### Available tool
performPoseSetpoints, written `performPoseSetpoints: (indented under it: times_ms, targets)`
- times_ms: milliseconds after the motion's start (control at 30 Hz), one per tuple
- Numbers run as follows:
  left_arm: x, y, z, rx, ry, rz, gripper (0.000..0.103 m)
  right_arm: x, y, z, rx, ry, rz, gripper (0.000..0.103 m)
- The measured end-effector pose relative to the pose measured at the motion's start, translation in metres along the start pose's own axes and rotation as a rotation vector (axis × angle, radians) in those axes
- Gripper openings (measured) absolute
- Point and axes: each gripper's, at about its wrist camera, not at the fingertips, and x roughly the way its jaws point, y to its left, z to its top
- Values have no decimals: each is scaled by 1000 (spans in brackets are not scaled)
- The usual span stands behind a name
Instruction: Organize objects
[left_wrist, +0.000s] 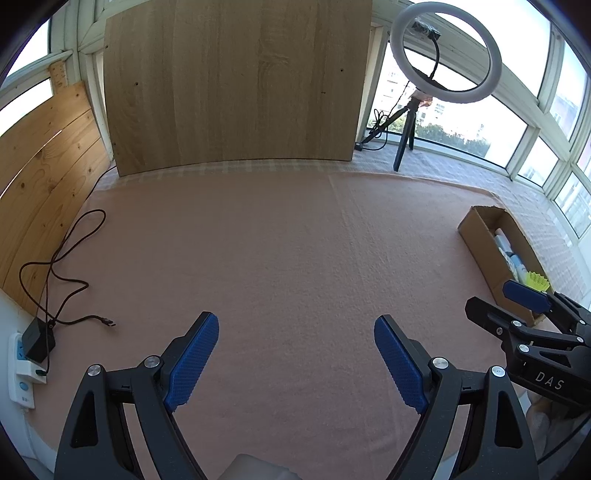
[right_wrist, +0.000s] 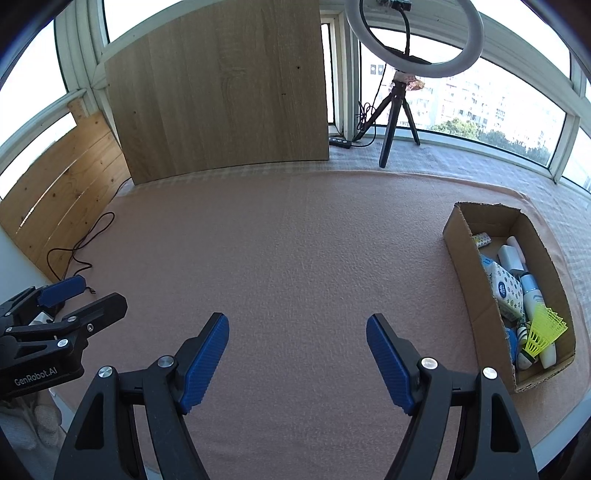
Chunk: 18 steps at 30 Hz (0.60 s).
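A long cardboard box (right_wrist: 461, 243) lies on the pink cloth at the right. It holds several items: a yellow shuttlecock (right_wrist: 543, 330), a dotted tissue pack (right_wrist: 508, 291), white bottles (right_wrist: 532, 295) and a small roll (right_wrist: 482, 240). The box also shows in the left wrist view (left_wrist: 480, 240). My left gripper (left_wrist: 295, 354) is open and empty above bare cloth. My right gripper (right_wrist: 297, 354) is open and empty, left of the box. Each gripper shows at the edge of the other's view.
A pink cloth (right_wrist: 295, 240) covers the table. A wooden board (right_wrist: 221, 92) stands at the back. A ring light on a tripod (right_wrist: 402, 74) stands back right. A black cable (left_wrist: 62, 266) and a power strip (left_wrist: 22, 365) lie at the left edge.
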Motion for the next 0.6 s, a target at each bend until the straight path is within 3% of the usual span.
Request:
performPoseSetpoints:
  times_ms: [600]
  targets:
    - [7, 6, 1, 6, 12, -6, 89, 7, -1, -2, 7, 17, 3, 73]
